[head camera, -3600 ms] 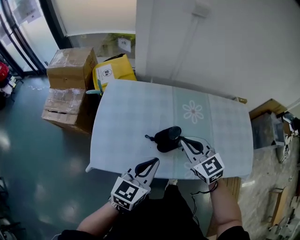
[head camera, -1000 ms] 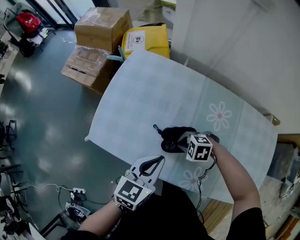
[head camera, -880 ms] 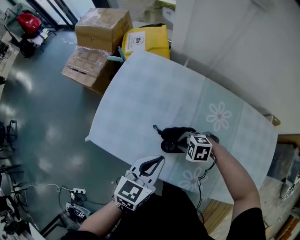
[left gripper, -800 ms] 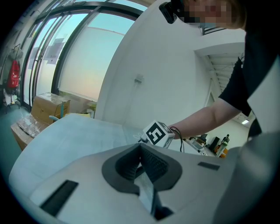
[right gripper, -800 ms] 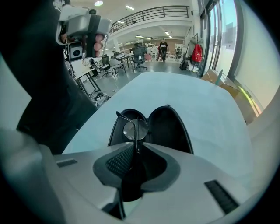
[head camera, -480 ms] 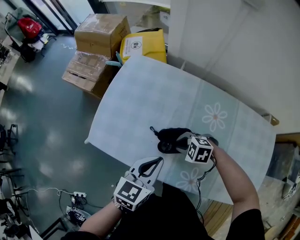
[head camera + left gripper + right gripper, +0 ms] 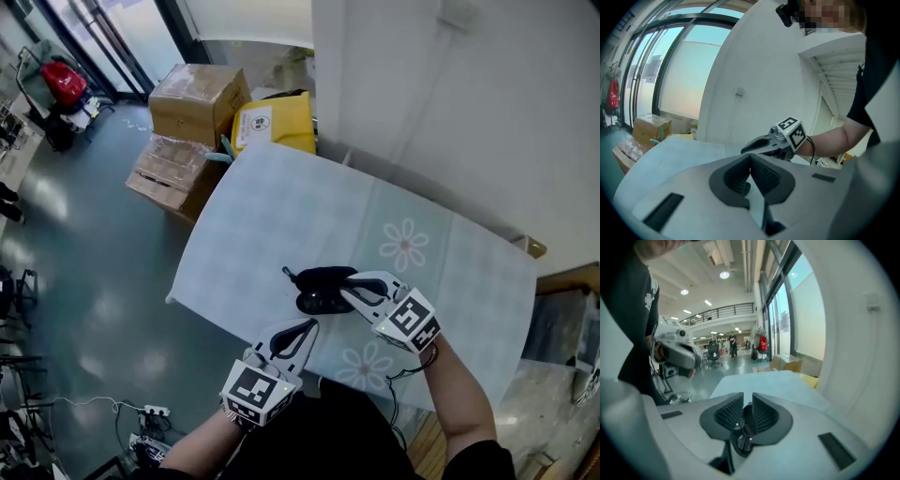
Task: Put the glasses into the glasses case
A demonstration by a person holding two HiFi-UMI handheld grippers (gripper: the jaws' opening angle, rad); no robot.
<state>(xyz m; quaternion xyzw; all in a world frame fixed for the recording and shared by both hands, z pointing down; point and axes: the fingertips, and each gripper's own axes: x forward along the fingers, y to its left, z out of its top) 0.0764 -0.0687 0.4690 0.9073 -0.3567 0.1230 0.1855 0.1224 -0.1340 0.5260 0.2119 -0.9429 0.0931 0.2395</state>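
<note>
When you look down from the head view, a table (image 7: 272,216) with a soft, pale blue cloth fills the middle, and white flowers are printed on the cloth. The glasses case (image 7: 317,286) lies near the front edge. It is black, smooth and rounded like a bean, with a thin tail sticking out on its left. The right gripper (image 7: 349,289) has its tips right on the case's right end, so that end is hidden. The glasses cannot be made out from up here. The left gripper (image 7: 307,328) hangs just past the table's front edge, apart from the case. Brown cardboard boxes (image 7: 192,94) and a yellow bag (image 7: 272,127) sit on the shiny floor behind the table, and the table corner covers part of the bag.

From the left gripper view, the left gripper (image 7: 750,158) has its two ribbed black pads pressed together with nothing between them. Its big grey body hides most of the table and the case. Past it, the right gripper (image 7: 749,148) shows with its marker cube.

From the right gripper view, the right gripper (image 7: 747,405) is nearly closed and pinches a dark thing (image 7: 746,420) with tiny shiny spots. It is too squeezed and shadowed to tell if it is the glasses or a bit of the case. The left gripper (image 7: 686,357) is a blurry grey shape at the left.
</note>
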